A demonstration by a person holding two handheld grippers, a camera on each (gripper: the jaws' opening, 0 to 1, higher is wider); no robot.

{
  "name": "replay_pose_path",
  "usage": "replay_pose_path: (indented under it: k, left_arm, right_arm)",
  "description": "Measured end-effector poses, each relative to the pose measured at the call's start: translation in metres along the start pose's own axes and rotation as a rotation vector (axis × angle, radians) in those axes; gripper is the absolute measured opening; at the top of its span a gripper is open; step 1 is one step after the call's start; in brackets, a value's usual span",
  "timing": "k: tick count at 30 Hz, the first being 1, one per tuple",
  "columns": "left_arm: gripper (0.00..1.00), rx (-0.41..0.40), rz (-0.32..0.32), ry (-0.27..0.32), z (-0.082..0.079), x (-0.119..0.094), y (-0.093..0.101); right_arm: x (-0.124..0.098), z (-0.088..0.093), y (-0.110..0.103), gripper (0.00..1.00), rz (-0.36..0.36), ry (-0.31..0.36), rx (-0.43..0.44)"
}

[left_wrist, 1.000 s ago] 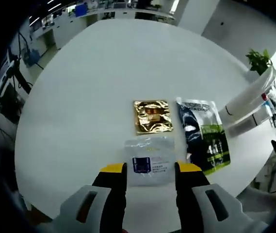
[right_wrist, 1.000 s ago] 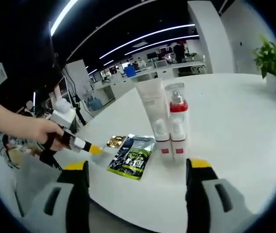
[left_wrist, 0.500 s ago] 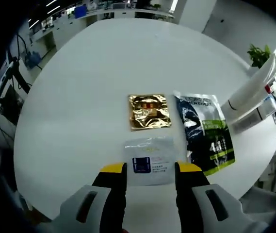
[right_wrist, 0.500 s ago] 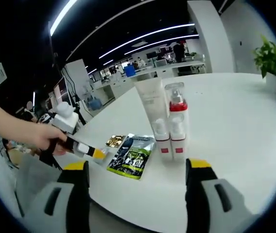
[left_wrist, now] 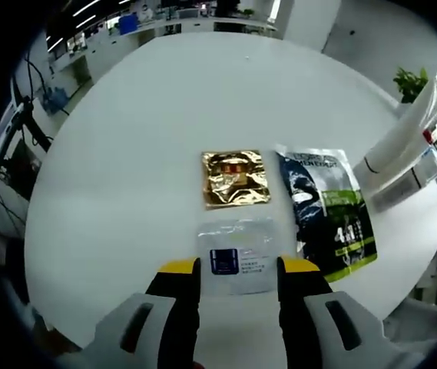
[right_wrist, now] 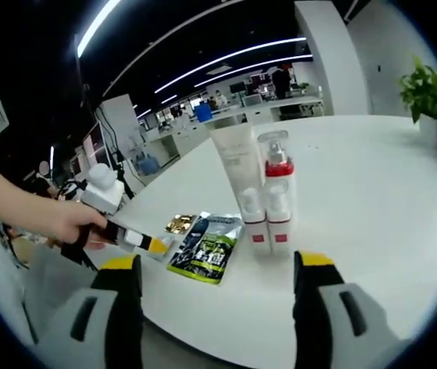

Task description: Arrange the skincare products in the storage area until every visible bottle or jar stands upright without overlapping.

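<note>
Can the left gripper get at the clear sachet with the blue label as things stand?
Probably yes. The left gripper is open, and the clear sachet lies flat on the white table just past its jaw tips, with nothing between. The gold sachet and dark sachet lie apart from it.

table (left_wrist: pixel 141 123) wide open beyond 3 flat sachets (left_wrist: pixel 236 178); tube (right_wrist: pixel 236 173) + bottle (right_wrist: pixel 276 192) touching, no gap.

My left gripper view looks steeply down on the tabletop (left_wrist: pixel 126 154) from close above; my right gripper view looks level across it; both share the dark sachet (left_wrist: pixel 327 211) (right_wrist: pixel 206 250).
</note>
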State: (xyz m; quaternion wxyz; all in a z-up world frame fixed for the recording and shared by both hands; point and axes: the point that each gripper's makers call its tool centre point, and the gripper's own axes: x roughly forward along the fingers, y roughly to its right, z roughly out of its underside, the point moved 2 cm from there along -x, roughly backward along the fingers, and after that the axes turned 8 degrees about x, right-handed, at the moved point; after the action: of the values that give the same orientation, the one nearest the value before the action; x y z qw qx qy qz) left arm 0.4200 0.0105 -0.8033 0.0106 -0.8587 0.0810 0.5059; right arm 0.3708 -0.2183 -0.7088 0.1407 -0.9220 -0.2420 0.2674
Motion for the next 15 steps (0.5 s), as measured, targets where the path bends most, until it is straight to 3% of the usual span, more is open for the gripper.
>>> replay_pose_path:
  k: [15]
  left_arm:
    - [0.39,-0.007,0.006,-0.003,-0.0001,0.0006,0.0008]
  right_arm:
    - [-0.0001,0.001,-0.0017,0.81,0.001,-0.007,-0.007]
